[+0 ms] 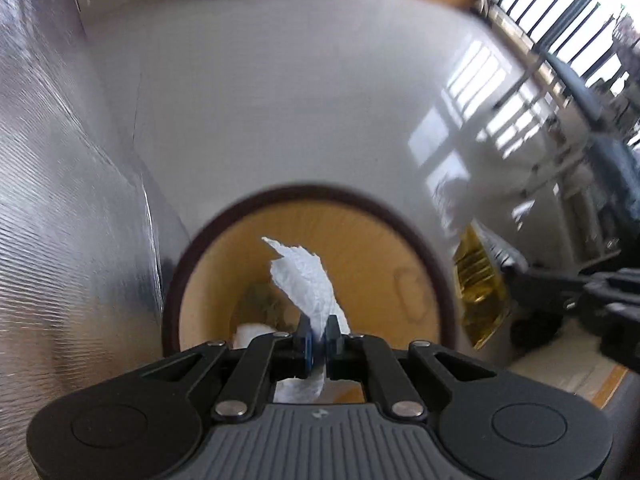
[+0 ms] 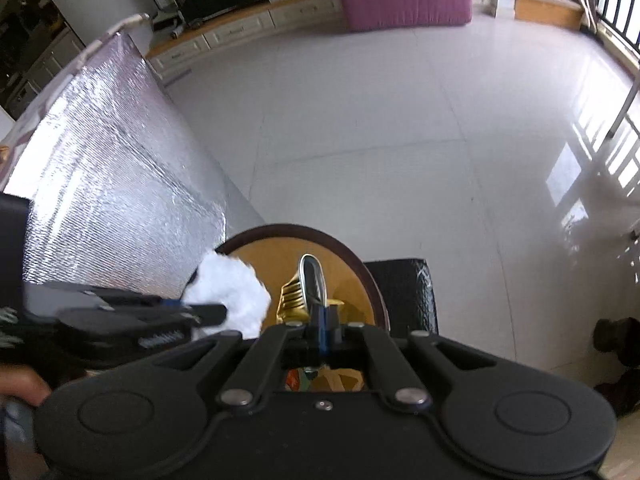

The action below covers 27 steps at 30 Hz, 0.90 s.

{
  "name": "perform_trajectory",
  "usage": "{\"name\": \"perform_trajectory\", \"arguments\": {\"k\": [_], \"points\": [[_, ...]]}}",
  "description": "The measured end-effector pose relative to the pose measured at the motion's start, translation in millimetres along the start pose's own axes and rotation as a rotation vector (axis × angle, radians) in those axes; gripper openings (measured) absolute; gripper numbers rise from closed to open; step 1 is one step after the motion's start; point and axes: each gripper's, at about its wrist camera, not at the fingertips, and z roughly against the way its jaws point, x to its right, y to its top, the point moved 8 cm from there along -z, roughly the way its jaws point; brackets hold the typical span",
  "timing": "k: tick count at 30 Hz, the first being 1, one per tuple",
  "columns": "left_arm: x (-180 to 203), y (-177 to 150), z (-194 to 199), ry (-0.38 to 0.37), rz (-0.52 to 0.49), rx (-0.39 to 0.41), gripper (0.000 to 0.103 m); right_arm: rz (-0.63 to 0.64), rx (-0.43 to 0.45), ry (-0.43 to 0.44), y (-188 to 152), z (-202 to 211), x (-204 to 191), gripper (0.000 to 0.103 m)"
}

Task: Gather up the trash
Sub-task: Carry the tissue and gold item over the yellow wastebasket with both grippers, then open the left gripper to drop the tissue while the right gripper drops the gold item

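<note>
A round bin (image 1: pixel 400 240) with a dark rim and tan inner wall stood on the white tiled floor (image 1: pixel 280 100), just beside a silver foil-covered panel (image 1: pixel 60 200) on its left. Inside lay crumpled white paper (image 1: pixel 250 332) and other scraps, too blurred to identify.

The left tool (image 1: pixel 318 338) was pressed together, pinching a white tissue (image 1: pixel 304 280) above the bin opening. The right tool (image 2: pixel 323 326) was pressed together on a crushed gold can (image 2: pixel 298 294), held above the bin's right half. In the right wrist view, the left tool (image 2: pixel 208 312) and its tissue (image 2: pixel 232 292) hung over the bin's left rim (image 2: pixel 360 264). A black bag (image 2: pixel 408 296) sat right of the bin.
</note>
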Motion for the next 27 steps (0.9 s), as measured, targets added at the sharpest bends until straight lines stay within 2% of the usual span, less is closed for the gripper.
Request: {"name": "perform_trajectory", "arguments": {"k": [3, 9, 12, 14, 17, 24, 27], "points": [[-3.7, -0.7, -25.7, 0.01, -0.013, -0.036, 0.006, -0.008, -0.03, 0.002, -4.0, -12.9, 2.5, 0.0], [-23.3, 14.4, -56.5, 0.043, -0.014, -0.041, 0.006, -0.021, -0.088, -0.007, -4.3, -44.0, 6.5, 0.0], [-32.4, 14.9, -63.4, 0.051, -0.01, -0.046, 0.013, -0.005, -0.11, -0.018, -2.9, -57.8, 3.8, 0.0], [-32.3, 9.6, -65.0, 0.043, 0.001, -0.07, 0.026, 0.007, -0.121, -0.026, 0.9, -65.9, 0.5, 0.0], [-34.3, 0.9, -59.8, 0.036, 0.012, -0.071, 0.039, 0.032, -0.134, -0.035, 4.9, -75.7, -2.7, 0.0], [-38.6, -12.2, -44.7, 0.026, 0.035, -0.075, 0.042, 0.069, -0.151, -0.04, 10.1, -92.8, -5.8, 0.001], [-39.2, -15.6, -37.3, 0.037, 0.029, -0.072, 0.051, 0.062, -0.161, -0.049, 10.0, -93.2, -2.8, 0.012]]}}
